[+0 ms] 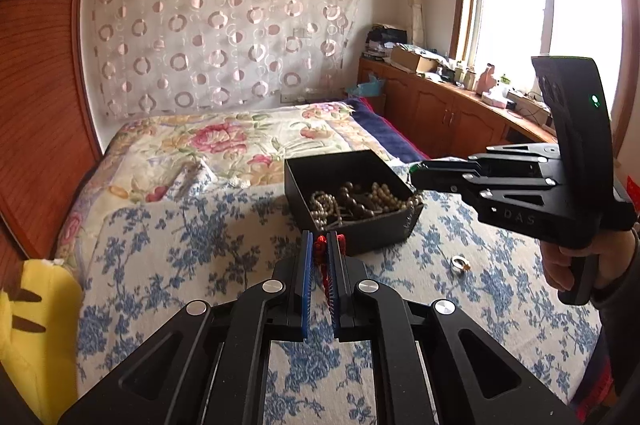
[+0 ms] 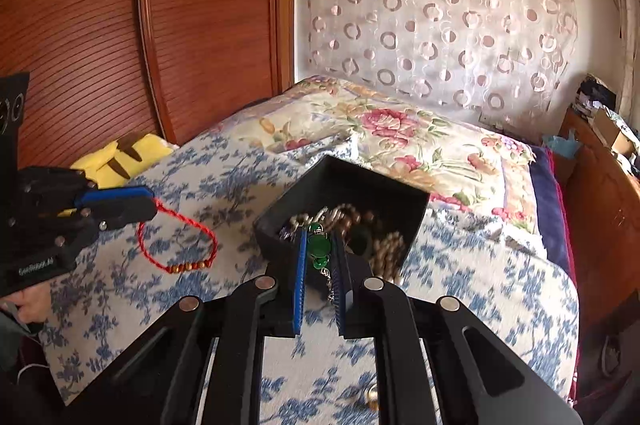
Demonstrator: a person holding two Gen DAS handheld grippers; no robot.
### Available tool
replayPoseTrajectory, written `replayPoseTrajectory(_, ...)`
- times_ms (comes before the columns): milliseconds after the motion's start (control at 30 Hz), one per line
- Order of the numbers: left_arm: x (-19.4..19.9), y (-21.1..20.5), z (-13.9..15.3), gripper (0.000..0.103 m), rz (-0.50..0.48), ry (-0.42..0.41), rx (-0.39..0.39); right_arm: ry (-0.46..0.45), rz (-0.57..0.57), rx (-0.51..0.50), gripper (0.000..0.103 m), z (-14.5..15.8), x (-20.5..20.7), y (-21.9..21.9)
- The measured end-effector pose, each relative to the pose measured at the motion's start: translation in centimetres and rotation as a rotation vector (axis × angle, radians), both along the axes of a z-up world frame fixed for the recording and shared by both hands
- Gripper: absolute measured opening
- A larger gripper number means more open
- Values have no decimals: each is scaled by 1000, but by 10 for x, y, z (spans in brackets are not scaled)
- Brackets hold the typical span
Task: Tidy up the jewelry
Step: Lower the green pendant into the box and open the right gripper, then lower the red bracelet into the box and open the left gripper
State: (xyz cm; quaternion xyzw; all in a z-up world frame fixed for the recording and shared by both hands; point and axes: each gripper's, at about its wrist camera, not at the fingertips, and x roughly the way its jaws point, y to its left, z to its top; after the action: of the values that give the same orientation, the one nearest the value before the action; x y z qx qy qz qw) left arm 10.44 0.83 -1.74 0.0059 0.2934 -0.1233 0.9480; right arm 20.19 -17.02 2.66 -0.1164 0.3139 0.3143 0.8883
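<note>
Nearest, left tongs [image 1: 319,249] clamped on a red cord bracelet [image 2: 176,245], its loop with a row of amber beads hanging clear above the blue-flowered bedspread [image 1: 200,245]. Right tongs [image 2: 319,253] clamped on a green stone bracelet [image 2: 319,248] with a silver chain dangling, held just in front of the black box [image 1: 304,177]. On the bedspread by the box, a small ring [image 1: 459,262]. In the open box on the bed, pearl and dark wooden bead strings [image 1: 360,203] heaped together. Raised letters "DAS" legible on the right tongs' body; tiny white lettering on the left tongs' body too blurred to read. Farther off, yellow plush toy [image 1: 36,325], rose-patterned quilt [image 1: 224,141], circle-patterned curtain [image 1: 224,25].
</note>
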Motion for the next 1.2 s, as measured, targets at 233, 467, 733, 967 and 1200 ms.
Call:
replayPoseTrajectory(233,10,-1,3,6,6,-4,12,-8,-48,3,13,4,32,2)
replayPoseTrajectory(467,24,-6,13,6,2,-15,26,34,-94,10,14,-7,62,1)
replayPoseTrajectory(733,48,-16,27,6,0,-34,60,86,-103,29,25,-19,69,-8)
replayPoseTrajectory(967,71,-30,28,6,-7,-31,90,91,-121,31,27,-21,63,-23)
replayPoseTrajectory(1200,91,-42,22,6,-7,-13,106,90,-140,10,27,-30,48,-53)
